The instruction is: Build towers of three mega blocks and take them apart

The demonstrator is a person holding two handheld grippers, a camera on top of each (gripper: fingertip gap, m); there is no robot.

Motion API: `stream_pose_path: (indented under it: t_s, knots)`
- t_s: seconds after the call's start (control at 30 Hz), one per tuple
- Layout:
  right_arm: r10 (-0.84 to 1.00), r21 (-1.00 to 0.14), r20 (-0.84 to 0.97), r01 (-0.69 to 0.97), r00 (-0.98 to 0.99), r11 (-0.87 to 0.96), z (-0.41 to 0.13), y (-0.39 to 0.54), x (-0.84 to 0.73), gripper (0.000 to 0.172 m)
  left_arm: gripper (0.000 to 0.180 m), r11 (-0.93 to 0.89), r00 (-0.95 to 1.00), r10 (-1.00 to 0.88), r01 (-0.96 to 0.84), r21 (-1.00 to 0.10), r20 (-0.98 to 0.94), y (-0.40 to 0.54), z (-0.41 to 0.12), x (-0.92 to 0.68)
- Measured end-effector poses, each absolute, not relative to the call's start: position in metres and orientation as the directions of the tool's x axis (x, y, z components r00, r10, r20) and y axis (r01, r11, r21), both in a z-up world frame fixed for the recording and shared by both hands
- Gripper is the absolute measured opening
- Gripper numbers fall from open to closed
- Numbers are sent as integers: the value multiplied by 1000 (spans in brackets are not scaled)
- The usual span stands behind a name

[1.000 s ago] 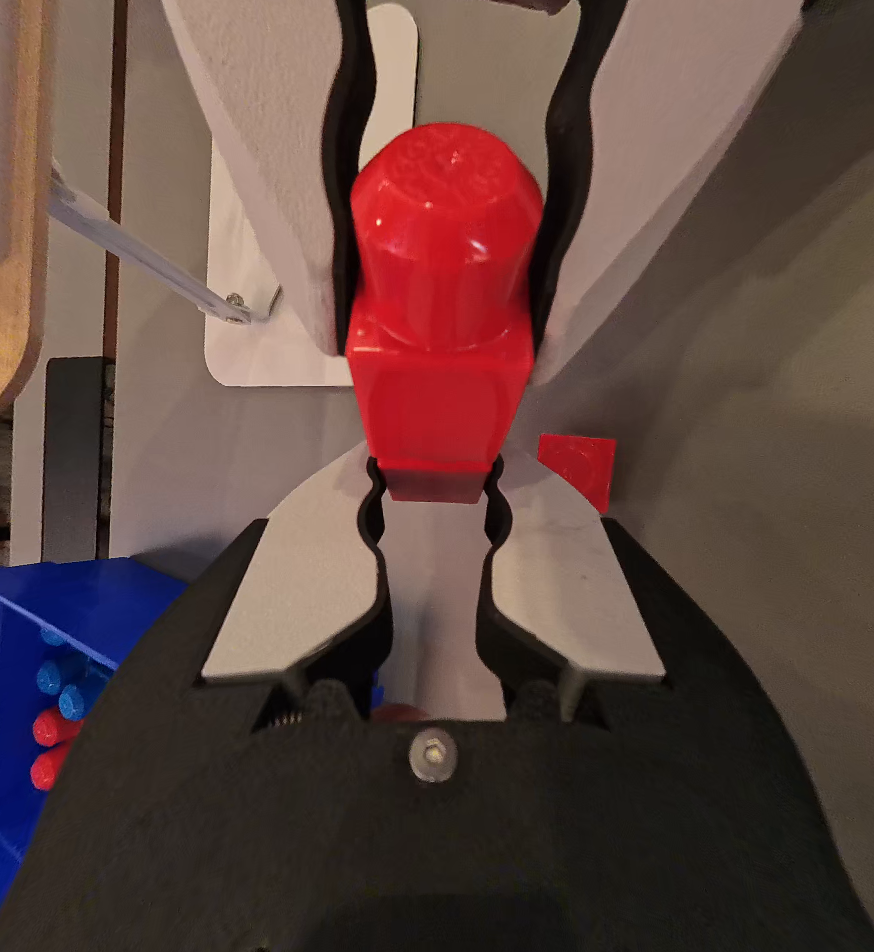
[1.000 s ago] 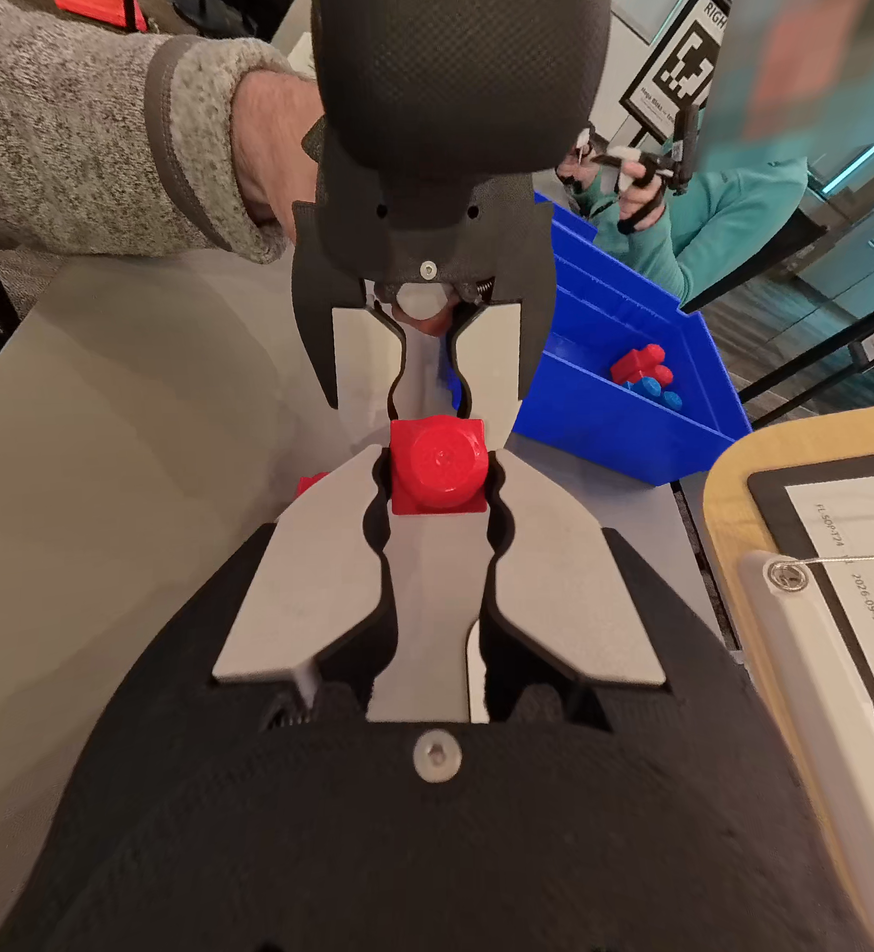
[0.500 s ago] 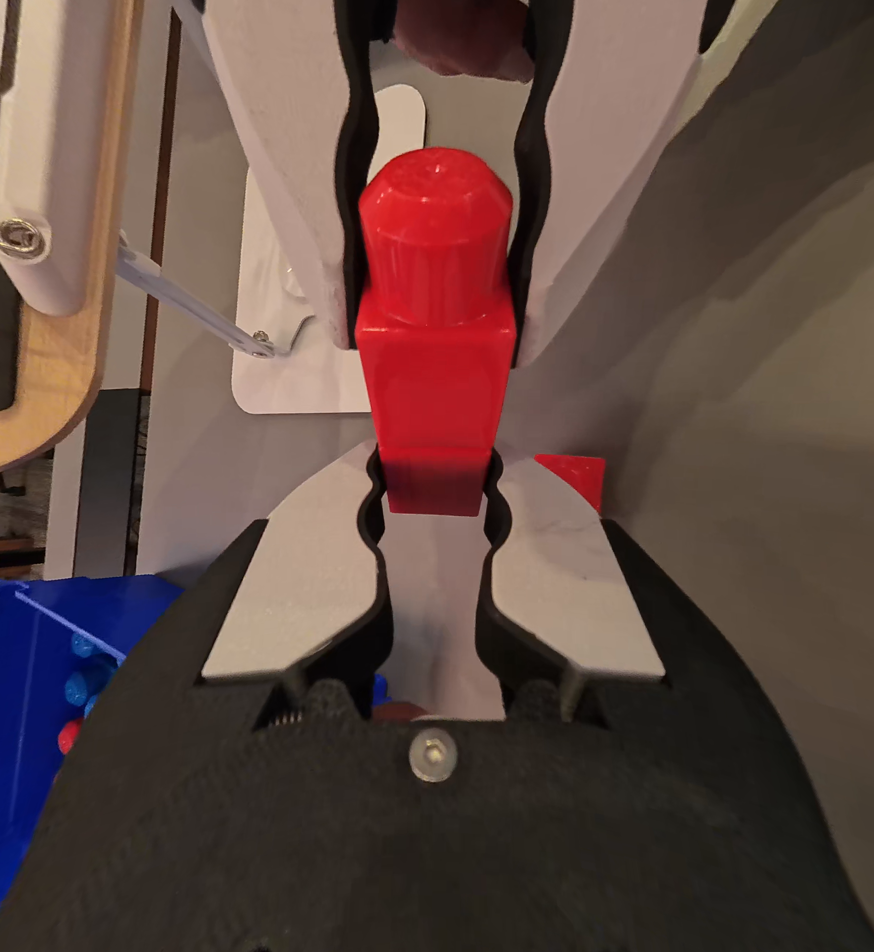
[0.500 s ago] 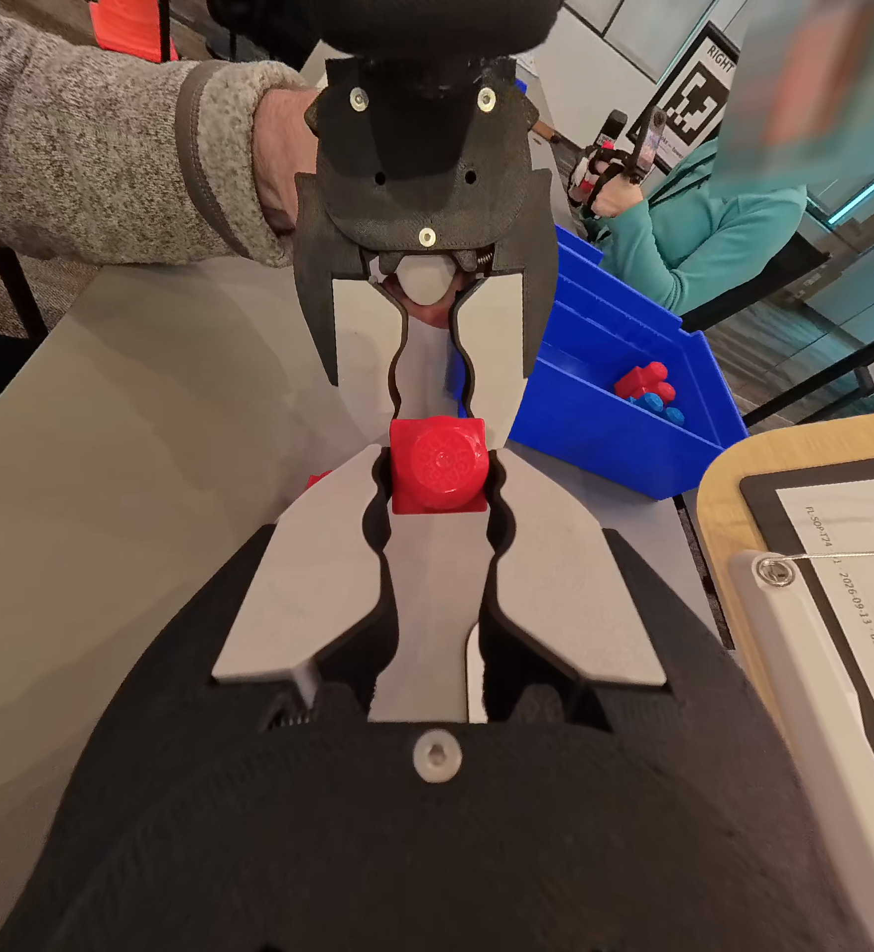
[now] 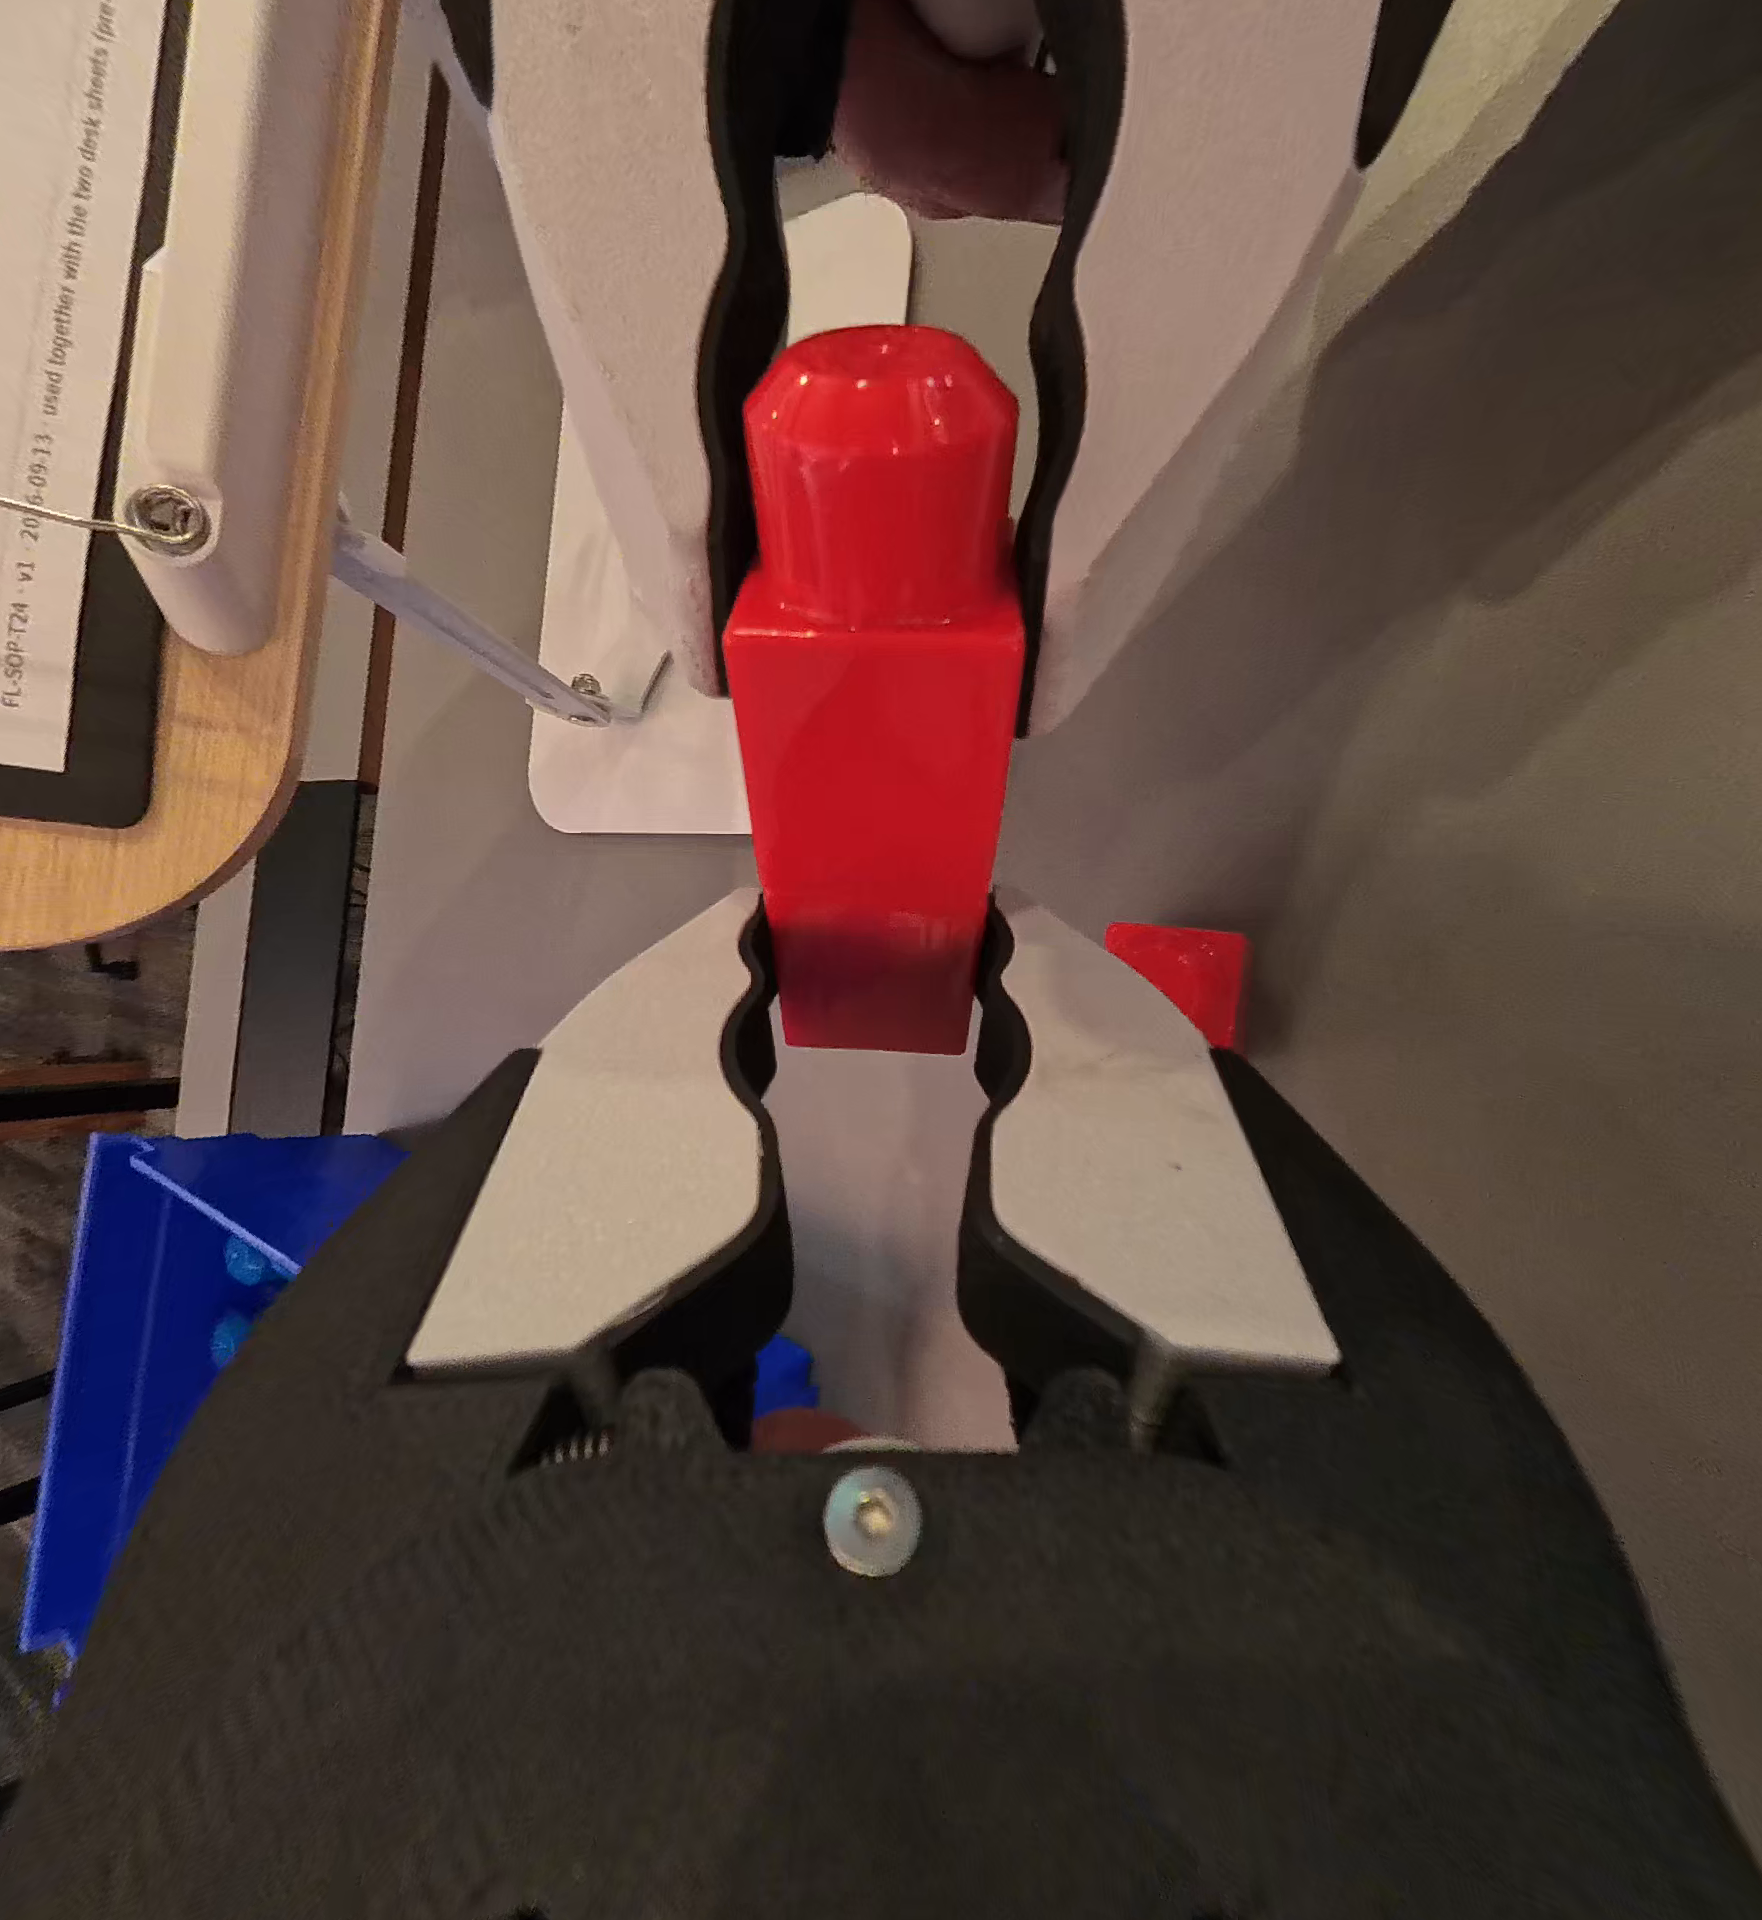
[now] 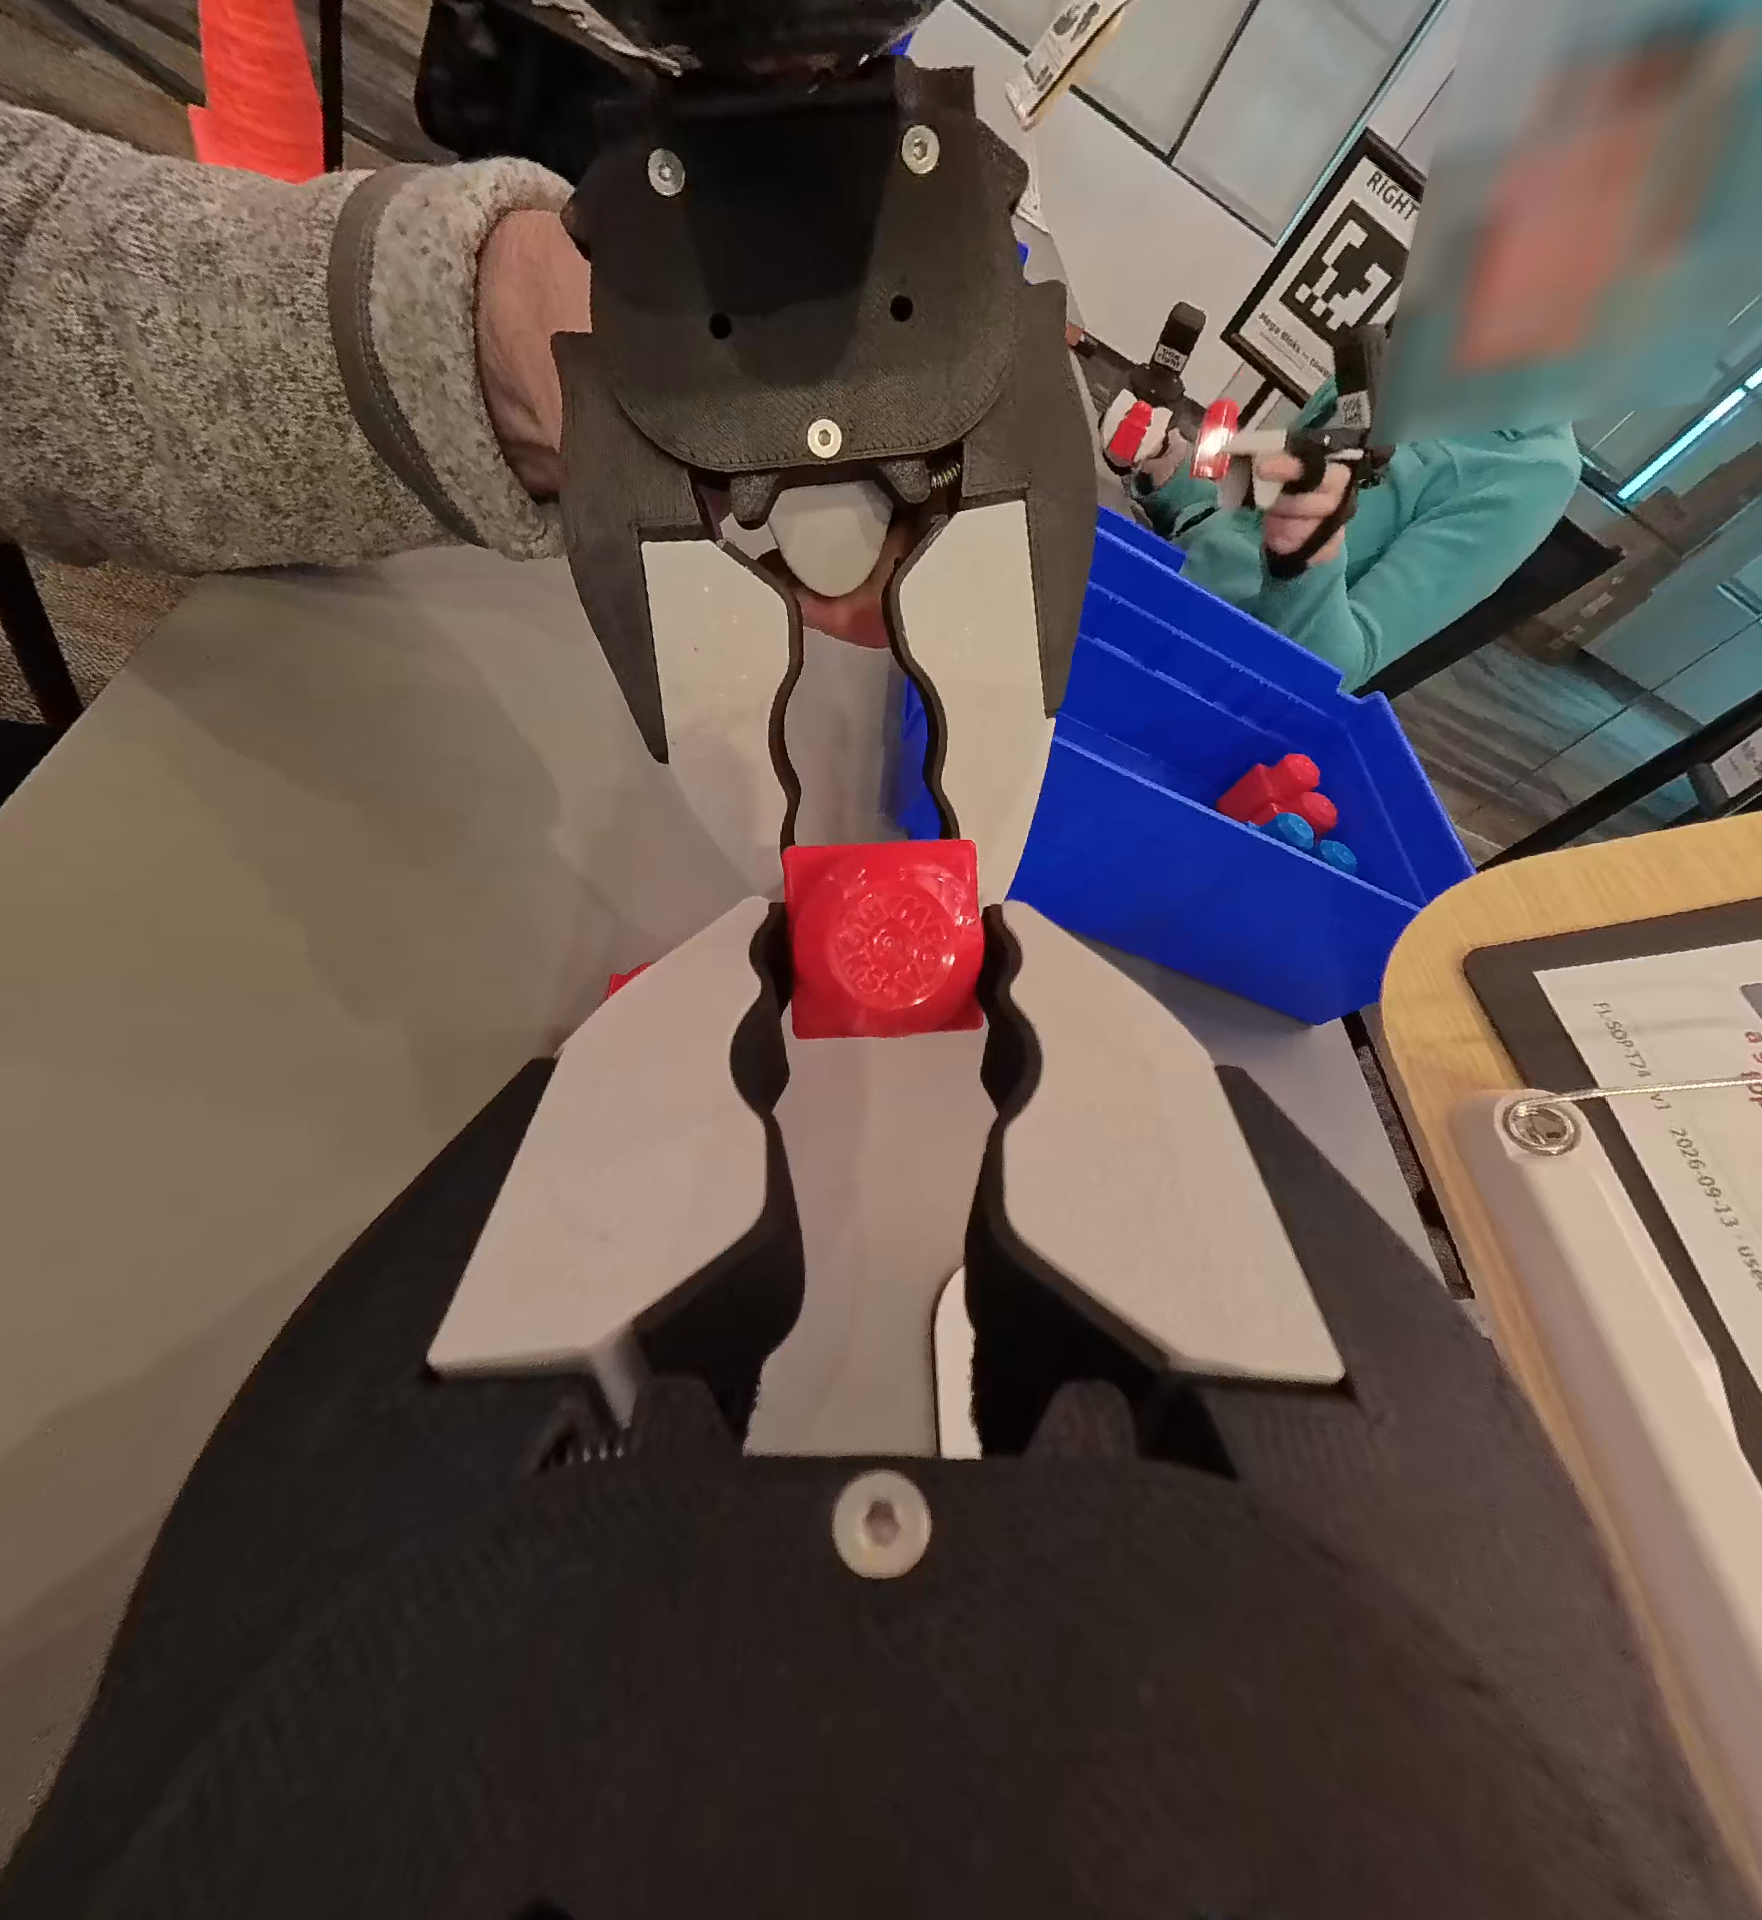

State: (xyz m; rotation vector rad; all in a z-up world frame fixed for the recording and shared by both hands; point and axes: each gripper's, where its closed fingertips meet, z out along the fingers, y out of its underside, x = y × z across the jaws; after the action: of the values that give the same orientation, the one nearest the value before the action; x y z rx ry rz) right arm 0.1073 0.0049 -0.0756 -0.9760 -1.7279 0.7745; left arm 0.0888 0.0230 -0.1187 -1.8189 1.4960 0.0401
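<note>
— Red plastic between both claws, was it?

— Yes. The left claw (image 5: 875, 977) was part-way closed, its dark pads pressed against the lower end of a stack of red blocks (image 5: 875, 748). The right claw (image 6: 882, 966) was set to about the same width and clamped the upper end, just below the round stud, from the opposite side. The stack hung between them, held above the grey worktop (image 6: 233, 935).

— One block or more?

— At least two joined end to end; I couldn't make out the seam well enough to count. Another red block (image 5: 1183, 977) sat on the worktop just beside the left claw's fingertip.

— Any writing?

— The stud's top carried an embossed maker's mark. A printed sheet (image 6: 1708, 1164) lay in a black frame on a light wooden board (image 6: 1428, 987) beside the worktop. A black-and-white square marker (image 6: 1344, 270) with some lettering stood at the back.

— And the room?

— A blue bin (image 6: 1220, 914) stood on the worktop behind the claws, with red and blue blocks inside. A hand in a grey knitted sleeve (image 6: 181, 343) held the left claw. Farther off sat a person in a teal top (image 6: 1428, 540) with similar tools, and an orange cone (image 6: 253, 83) stood on the floor before glass partitions.
</note>
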Motion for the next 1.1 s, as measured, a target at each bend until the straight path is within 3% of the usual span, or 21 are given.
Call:
stream_pose_path:
  t_s: [0.37, 0.53, 0.83, 1.1]
  knots:
    - [882, -842, 423, 268, -211, 468, -79, 7, 106, 36, 36, -27, 314, -836, -843, -537, -451, 26, -125, 89]
    - [906, -873, 379, 253, -189, 418, -72, 10, 107, 45, 36, -94, 364, -865, -792, -603, -344, 31, -132, 79]
    - [954, -927, 253, 241, -161, 287, -69, 21, 114, 46, 36, -203, 364, -931, -477, -855, 18, 24, -113, 84]
    - [961, -900, 198, 352, -195, 257, -92, 18, 111, 48, 36, -233, 386, -921, -451, -861, 47, 29, -115, 78]
